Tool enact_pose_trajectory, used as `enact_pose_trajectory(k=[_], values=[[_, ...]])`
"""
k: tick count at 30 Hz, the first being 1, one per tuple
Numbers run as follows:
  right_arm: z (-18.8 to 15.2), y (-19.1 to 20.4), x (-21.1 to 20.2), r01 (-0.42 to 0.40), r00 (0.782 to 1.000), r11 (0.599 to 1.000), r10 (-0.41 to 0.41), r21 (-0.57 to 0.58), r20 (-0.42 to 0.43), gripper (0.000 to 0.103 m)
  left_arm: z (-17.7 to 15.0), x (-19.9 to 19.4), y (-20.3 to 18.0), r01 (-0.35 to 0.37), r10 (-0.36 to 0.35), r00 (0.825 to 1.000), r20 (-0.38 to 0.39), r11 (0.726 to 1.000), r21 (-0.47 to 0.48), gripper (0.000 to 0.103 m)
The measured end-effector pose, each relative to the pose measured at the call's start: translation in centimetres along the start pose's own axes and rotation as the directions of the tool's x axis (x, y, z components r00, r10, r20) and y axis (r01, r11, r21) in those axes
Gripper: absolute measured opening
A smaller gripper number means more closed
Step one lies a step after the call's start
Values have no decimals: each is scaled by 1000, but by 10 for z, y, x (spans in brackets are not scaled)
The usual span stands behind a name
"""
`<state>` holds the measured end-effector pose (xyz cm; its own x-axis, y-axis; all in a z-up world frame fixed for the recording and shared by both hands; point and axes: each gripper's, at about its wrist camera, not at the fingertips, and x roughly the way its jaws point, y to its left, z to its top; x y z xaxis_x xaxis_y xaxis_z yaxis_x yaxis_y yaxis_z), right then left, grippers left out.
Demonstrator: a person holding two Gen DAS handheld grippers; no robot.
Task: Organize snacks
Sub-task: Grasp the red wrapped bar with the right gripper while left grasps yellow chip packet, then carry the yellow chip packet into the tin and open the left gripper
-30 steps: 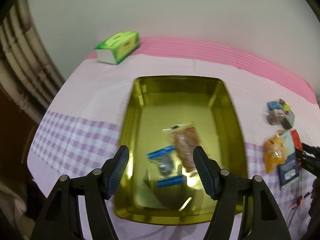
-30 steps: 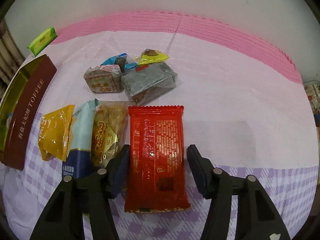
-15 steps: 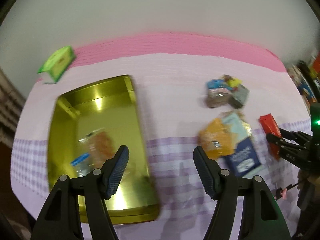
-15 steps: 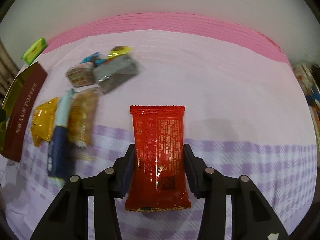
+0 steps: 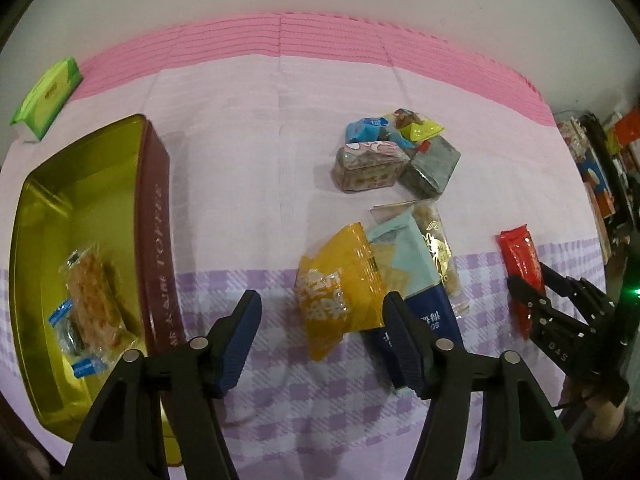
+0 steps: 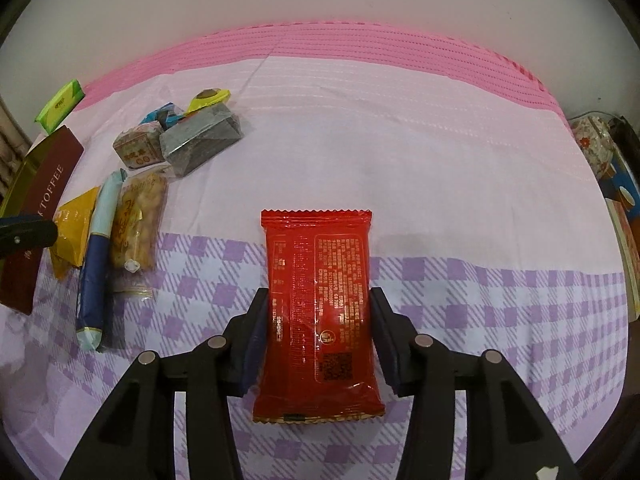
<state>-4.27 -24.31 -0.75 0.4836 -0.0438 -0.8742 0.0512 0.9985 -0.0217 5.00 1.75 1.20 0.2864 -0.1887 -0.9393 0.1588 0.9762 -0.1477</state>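
Note:
A gold tin (image 5: 36, 208) with a maroon side stands at the left and holds a peach snack bar (image 5: 94, 300) and a blue-ended packet (image 5: 70, 338). My left gripper (image 5: 322, 340) is open and empty just above an orange packet (image 5: 340, 292) that overlaps a blue-and-teal packet (image 5: 412, 280). My right gripper (image 6: 318, 338) is shut on a red packet (image 6: 320, 284), also seen in the left wrist view (image 5: 520, 260). Several small wrapped snacks (image 5: 394, 152) lie farther back.
A green tissue pack (image 5: 46, 98) lies at the back left. The table has a pink and purple-checked cloth (image 6: 460, 184). Boxes and clutter (image 6: 616, 200) stand past the right edge. The tin's side shows at the left in the right wrist view (image 6: 36, 208).
My left gripper swung right from over the tin to the orange packet. My right gripper closed on the red packet and carried it right, away from the pile.

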Motion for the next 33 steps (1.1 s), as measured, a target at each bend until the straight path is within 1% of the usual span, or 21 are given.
enact_pose_trajectory(k=[1, 3, 5, 7, 10, 15, 19, 22, 29, 33], values=[[1, 5, 2, -1, 1000, 1000, 1, 4, 0, 48, 1, 2, 0, 4, -4, 1000, -4, 1000, -8, 55], [3, 9, 4, 0, 1000, 1000, 0, 3, 0, 48, 4, 8, 3, 23, -25, 999, -28, 999, -41, 47], [3, 10, 4, -3, 1000, 1000, 3, 9, 0, 48, 6, 13, 8, 59, -63, 997, -49, 995, -81, 45], [4, 11, 4, -2, 1000, 1000, 2, 7, 1, 48, 5, 18, 9, 66, -72, 996, -60, 993, -96, 45], [4, 11, 4, -2, 1000, 1000, 2, 4, 1, 49, 5, 20, 6, 62, -66, 996, -55, 995, -82, 43], [4, 10, 4, -4, 1000, 1000, 4, 7, 1, 49, 5, 25, 5, 58, -62, 997, -52, 995, -81, 38], [5, 11, 4, -2, 1000, 1000, 2, 8, 2, 50, 1, 22, 4, 24, -26, 999, -42, 998, -53, 36], [5, 11, 5, -1, 1000, 1000, 1, 8, 3, 50, -3, 19, 5, 24, -26, 999, -44, 998, -53, 35], [5, 11, 6, 5, 1000, 1000, -5, 11, 5, 50, -8, 2, 6, 34, -35, 999, -21, 999, -36, 35], [5, 11, 7, 8, 1000, 1000, -9, 15, 6, 50, -5, -17, 7, 42, -42, 999, 13, 999, -15, 35]])
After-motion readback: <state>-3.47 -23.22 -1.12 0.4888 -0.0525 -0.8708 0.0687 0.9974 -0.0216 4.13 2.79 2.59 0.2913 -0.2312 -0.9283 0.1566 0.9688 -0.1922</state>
